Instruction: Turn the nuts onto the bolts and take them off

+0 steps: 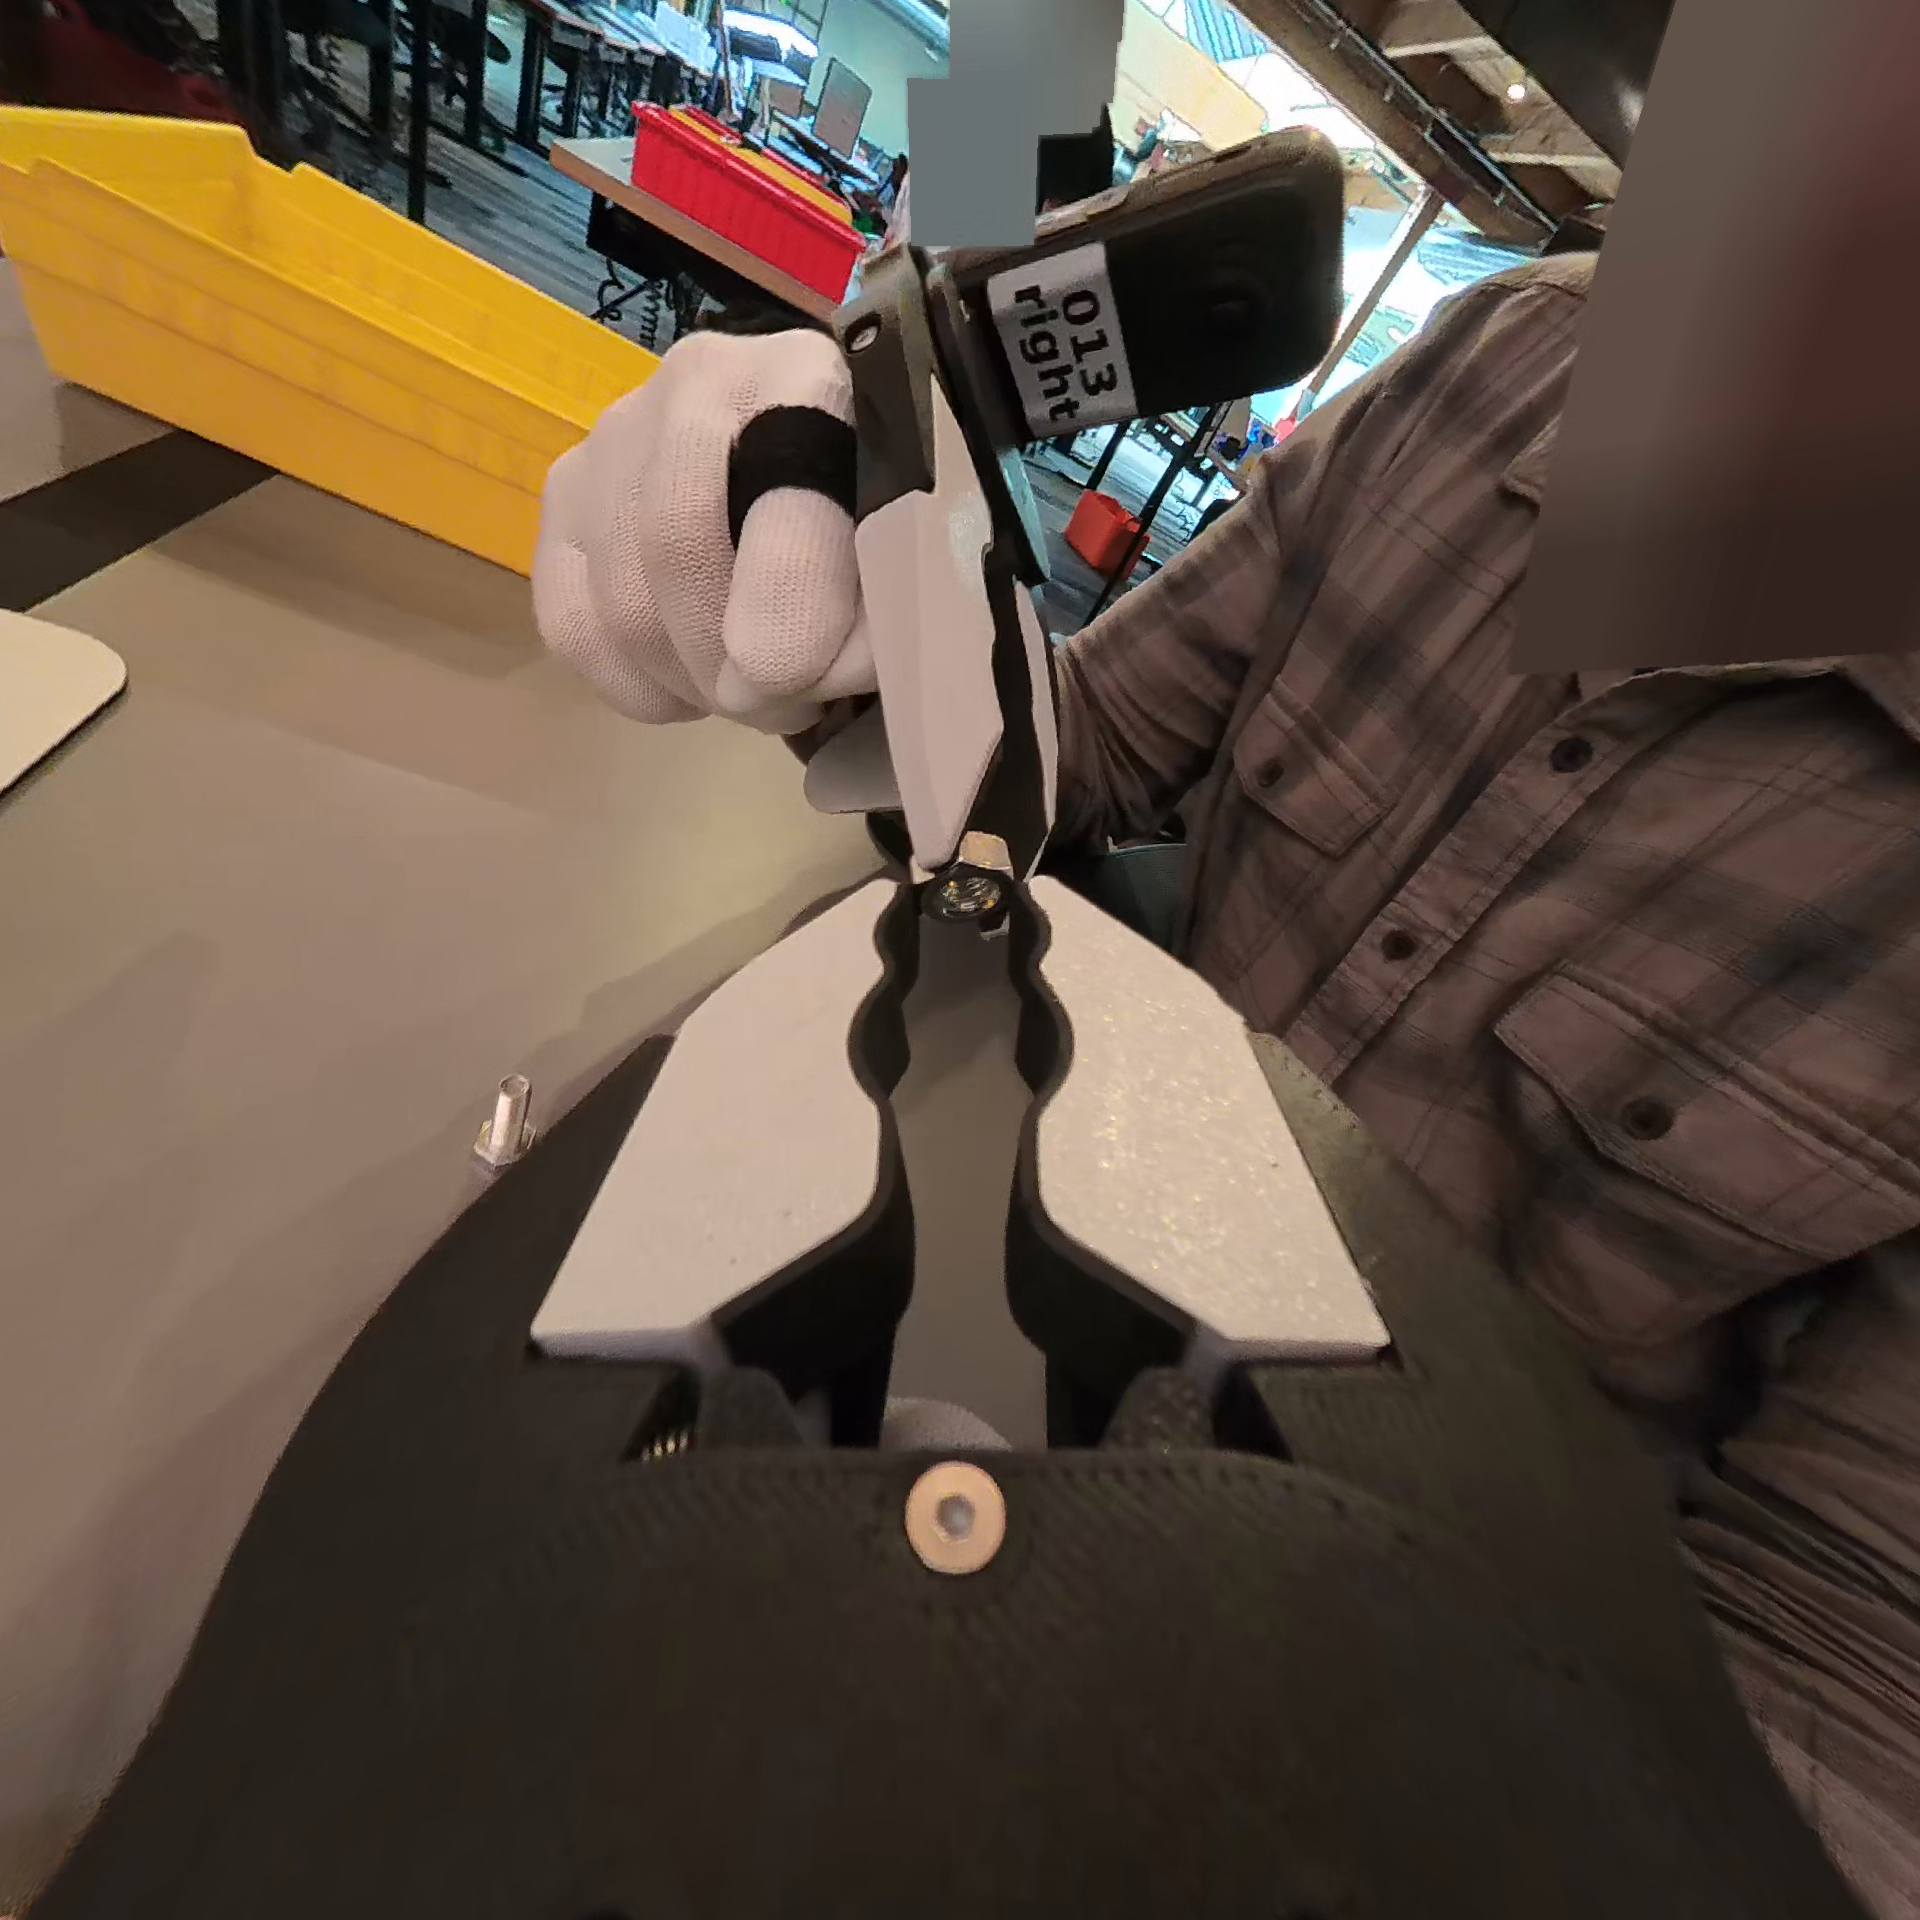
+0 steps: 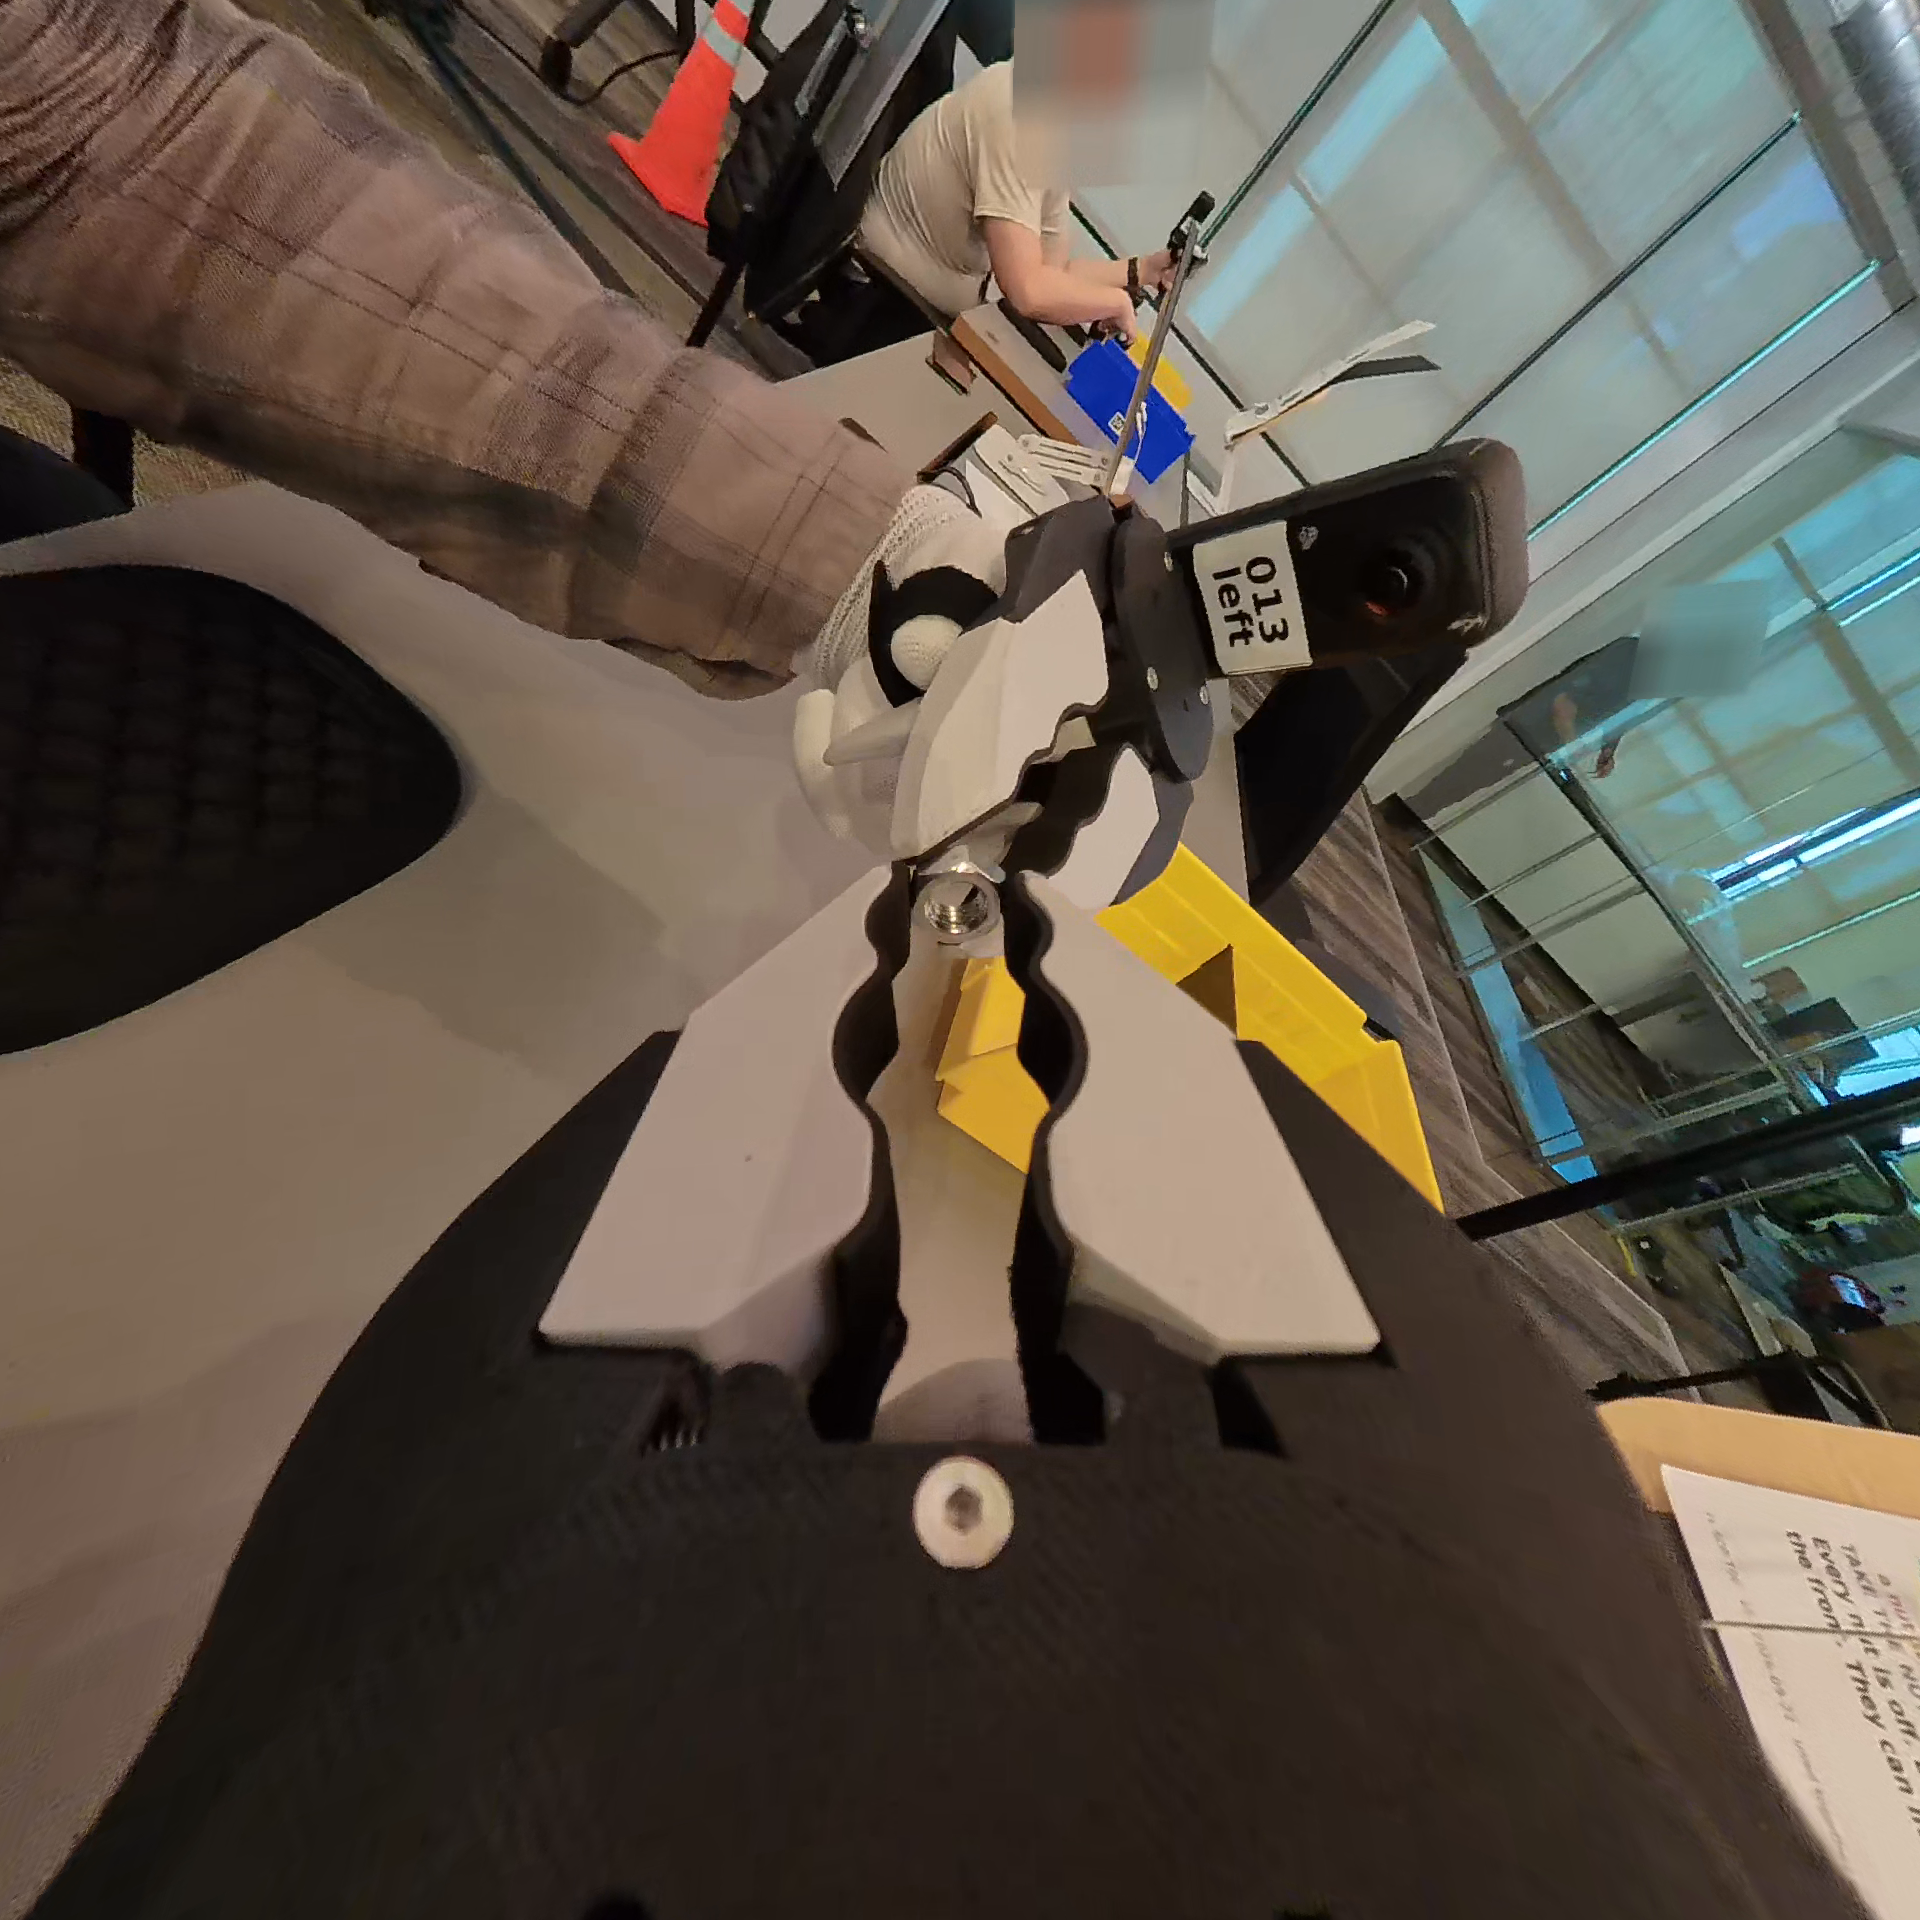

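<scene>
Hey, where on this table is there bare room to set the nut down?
The grey table lies bare between the yellow bin and the spare bolt. It is crowded where both hand-held grippers meet around the nut.

Bolt shank: hidden inside the nut (image 2: 954, 906) held at the right tool (image 2: 956, 904) tips.
Bolt head (image 1: 964, 896): partly covered by the left tool (image 1: 966, 902) tips.
Spare bolt (image 1: 506, 1120): base cut off behind the left tool's body.
Yellow bin (image 1: 260, 312): cropped at the frame edge.
</scene>
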